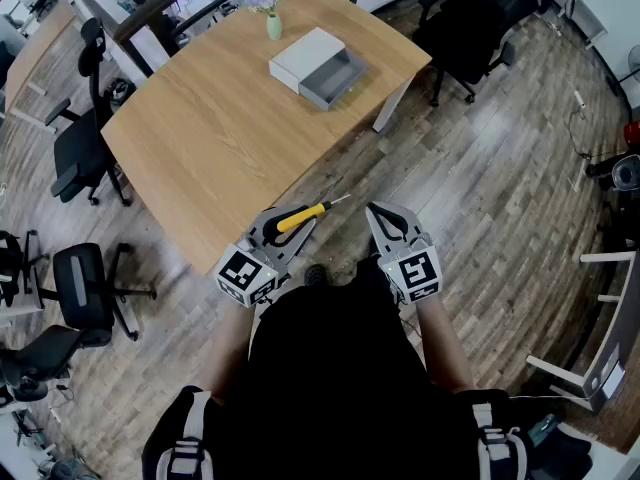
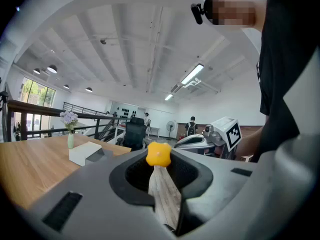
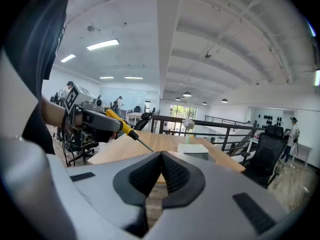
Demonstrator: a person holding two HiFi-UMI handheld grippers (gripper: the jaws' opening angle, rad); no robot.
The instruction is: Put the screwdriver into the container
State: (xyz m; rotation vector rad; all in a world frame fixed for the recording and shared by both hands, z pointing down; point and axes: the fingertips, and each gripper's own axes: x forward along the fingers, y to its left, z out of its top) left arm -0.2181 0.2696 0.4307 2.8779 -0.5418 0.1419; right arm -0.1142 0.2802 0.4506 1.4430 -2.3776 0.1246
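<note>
Just off the table (image 1: 220, 138), left tool (image 2: 159, 171) grips the screwdriver (image 2: 158, 154) between part-spread jaws — right tool (image 3: 161, 159) pressed closed, empty.

Yellow-handled screwdriver (image 1: 300, 215) with black collar and thin metal shaft, clamped by the handle between the jaws of the left claw (image 1: 290, 226), roughly level, tip slanting ahead and out to the right. White box container (image 1: 318, 66) with grey drawer pulled open, flat on the table (image 1: 220, 138), well ahead of that claw.
</note>
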